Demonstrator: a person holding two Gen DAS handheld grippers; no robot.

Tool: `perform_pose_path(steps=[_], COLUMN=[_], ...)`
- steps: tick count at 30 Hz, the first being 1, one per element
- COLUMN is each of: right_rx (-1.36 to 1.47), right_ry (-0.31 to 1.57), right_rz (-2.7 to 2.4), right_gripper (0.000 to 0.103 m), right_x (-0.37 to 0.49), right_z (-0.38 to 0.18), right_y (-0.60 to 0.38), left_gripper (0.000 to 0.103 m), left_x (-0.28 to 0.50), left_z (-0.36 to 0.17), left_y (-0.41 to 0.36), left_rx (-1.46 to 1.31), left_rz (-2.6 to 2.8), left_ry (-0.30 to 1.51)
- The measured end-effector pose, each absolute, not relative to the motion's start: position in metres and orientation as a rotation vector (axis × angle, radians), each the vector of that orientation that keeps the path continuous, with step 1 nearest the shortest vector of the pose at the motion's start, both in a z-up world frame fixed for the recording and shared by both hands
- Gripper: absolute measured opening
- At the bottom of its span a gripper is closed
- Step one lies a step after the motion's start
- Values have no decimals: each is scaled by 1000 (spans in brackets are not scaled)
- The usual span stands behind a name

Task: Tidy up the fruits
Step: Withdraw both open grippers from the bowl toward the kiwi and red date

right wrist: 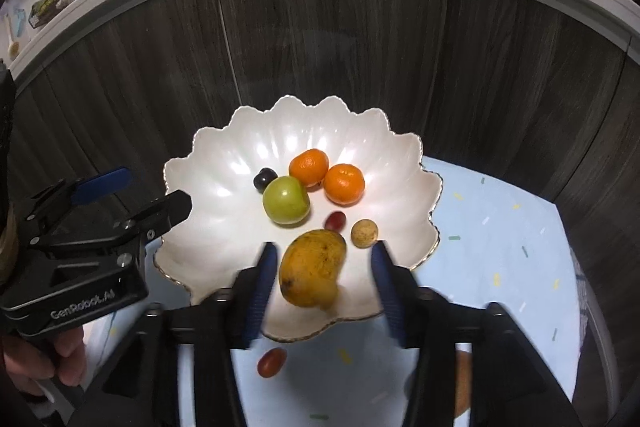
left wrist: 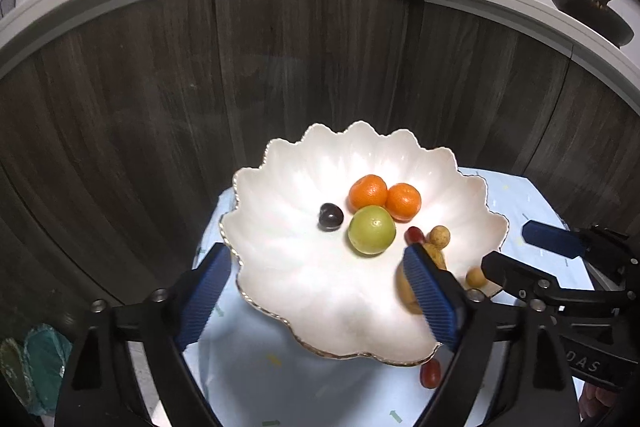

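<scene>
Nearly sorted: one cherry tomato point(right wrist: 271, 362) remains on the bench point(right wrist: 500, 227).
Your right tool point(right wrist: 325, 283) stands spread around the mango point(right wrist: 310, 273) in the bowl point(right wrist: 224, 163); your left tool point(left wrist: 320, 291) gapes empty.

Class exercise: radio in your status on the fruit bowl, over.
Both grippers open: left gripper, right gripper. Mango in white bowl, unheld. One red fruit outside on cloth.

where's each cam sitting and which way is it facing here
Left wrist: rides the left gripper, angled down at the white bowl; its own open blue fingers show, the right gripper at right.
Right wrist: rides the right gripper, angled down at the mango between its open fingers; the left gripper and a hand show at left.
Shared: bowl, green fruit, two oranges, wood cabinet front.
</scene>
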State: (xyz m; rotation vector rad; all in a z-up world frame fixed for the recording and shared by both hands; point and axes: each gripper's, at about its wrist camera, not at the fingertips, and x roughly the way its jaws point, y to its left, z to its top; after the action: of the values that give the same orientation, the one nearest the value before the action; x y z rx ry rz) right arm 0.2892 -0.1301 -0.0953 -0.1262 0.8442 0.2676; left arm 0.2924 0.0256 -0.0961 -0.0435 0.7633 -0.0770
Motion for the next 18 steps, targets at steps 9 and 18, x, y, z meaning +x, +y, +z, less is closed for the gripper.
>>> perform_pose_path(steps=[9, 18], right_rx=[-141, -144], right_ry=[784, 738], right_rz=[210, 186], right_gripper=[79, 79], right_x=[276, 256], right_z=[-78, -58], right_y=[-136, -147], left_gripper=[100, 101], left_x=[279, 259], left_z=[-86, -71], left_y=[28, 17], left_rx=[-23, -30], left_rz=[-52, -77], left_ry=[743, 728])
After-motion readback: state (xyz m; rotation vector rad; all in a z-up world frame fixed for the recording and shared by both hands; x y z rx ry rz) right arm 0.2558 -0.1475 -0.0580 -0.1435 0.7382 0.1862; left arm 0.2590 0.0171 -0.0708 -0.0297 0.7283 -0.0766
